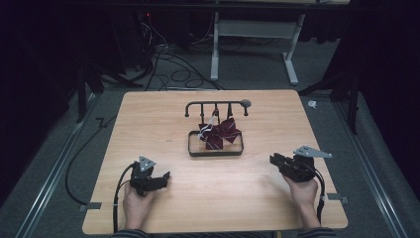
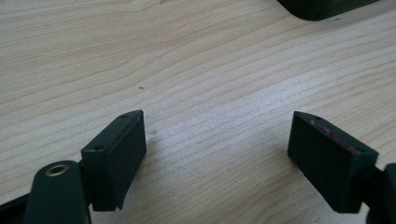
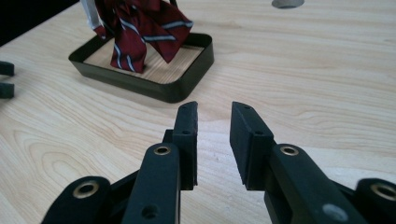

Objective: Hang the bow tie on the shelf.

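While both hands rest low on the worktop (image 1: 148, 119), one striped burgundy bow tie (image 1: 219, 132) hangs from the hook rack (image 1: 216, 105) over a single black tray (image 1: 216, 150). Soft, light and floppy, it probably grips best at the central knot. The left tongs (image 2: 217, 140) gape wide and empty; the right tongs (image 3: 214, 140) stand narrowly parted, holding nothing.
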### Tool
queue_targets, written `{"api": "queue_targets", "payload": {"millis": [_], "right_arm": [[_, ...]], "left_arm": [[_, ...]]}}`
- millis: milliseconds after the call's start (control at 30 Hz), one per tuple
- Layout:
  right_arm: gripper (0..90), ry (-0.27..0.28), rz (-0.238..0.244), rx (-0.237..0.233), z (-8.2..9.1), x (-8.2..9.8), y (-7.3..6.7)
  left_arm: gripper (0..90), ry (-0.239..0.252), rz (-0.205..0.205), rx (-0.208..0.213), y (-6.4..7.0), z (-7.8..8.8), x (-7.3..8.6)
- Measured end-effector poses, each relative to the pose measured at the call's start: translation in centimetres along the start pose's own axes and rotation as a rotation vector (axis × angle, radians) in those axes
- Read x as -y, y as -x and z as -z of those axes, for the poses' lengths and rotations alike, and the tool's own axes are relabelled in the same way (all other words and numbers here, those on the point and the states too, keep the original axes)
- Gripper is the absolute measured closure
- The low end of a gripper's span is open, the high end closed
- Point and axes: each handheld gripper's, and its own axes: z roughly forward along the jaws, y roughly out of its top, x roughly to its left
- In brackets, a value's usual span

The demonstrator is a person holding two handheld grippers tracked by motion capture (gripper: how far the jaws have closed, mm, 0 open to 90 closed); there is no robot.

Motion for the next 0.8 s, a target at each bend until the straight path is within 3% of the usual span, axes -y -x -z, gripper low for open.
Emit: {"api": "queue_targets", "payload": {"millis": [200, 467, 633, 800], "right_arm": [[73.6, -0.049, 0.020, -0.002, -1.8, 0.8, -0.5], [73.1, -0.101, 0.054, 0.037, -3.1, 1.4, -1.1], [72.4, -0.112, 0.047, 0.035, -3.6, 1.9, -0.9], [71.6, -0.119, 0.060, 0.064, -4.0, 2.1, -0.9]], "left_arm": [[19.9, 0.000, 0.000, 0.001, 0.0, 0.0, 0.0], [19.9, -0.002, -0.001, -0.002, 0.0, 0.0, 0.0], [19.8, -0.002, -0.001, -0.002, 0.0, 0.0, 0.0], [19.9, -0.003, -0.002, -0.002, 0.0, 0.0, 0.0]]}}
